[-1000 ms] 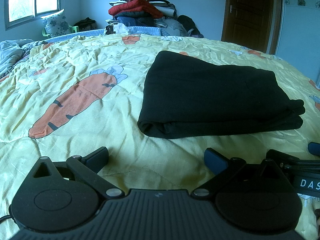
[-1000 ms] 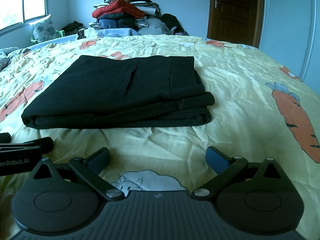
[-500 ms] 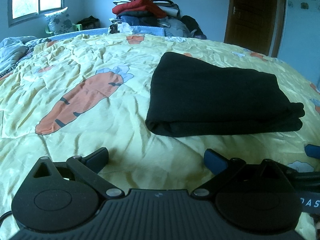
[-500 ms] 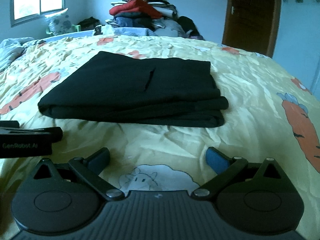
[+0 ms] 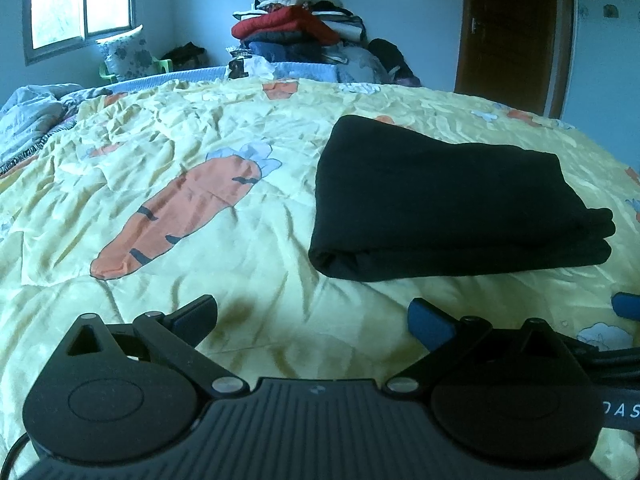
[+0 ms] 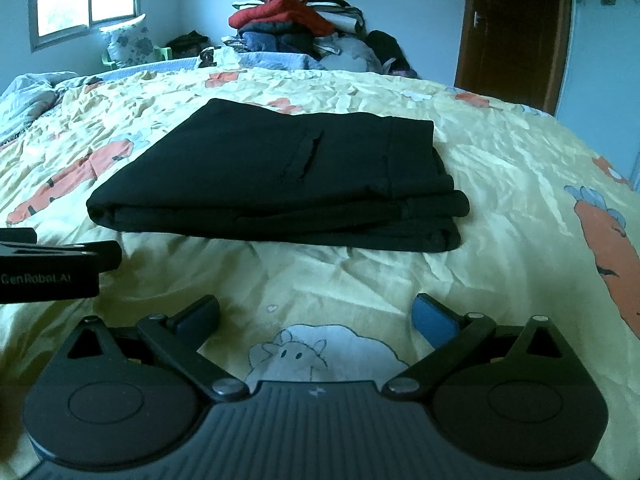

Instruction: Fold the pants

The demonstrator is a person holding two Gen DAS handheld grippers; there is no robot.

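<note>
The black pants (image 5: 444, 204) lie folded in a flat rectangle on the yellow carrot-print bedspread (image 5: 200, 128). They also show in the right wrist view (image 6: 288, 176), pocket slit facing up. My left gripper (image 5: 314, 318) is open and empty, low over the bedspread, in front of and left of the pants. My right gripper (image 6: 316, 316) is open and empty, in front of the pants' near edge. Neither touches the pants. The left gripper's body (image 6: 52, 268) shows at the left edge of the right wrist view.
A tall pile of clothes (image 5: 300, 36) stands beyond the far side of the bed. A window (image 5: 76, 0) is at the far left, a brown door (image 5: 512, 32) at the far right. A crumpled blue quilt (image 5: 28, 116) lies at the left.
Both grippers have drawn back and turned slightly; the pants sit farther off and shifted right in both views. The pants have not moved on the bed. Both grippers stay open.
</note>
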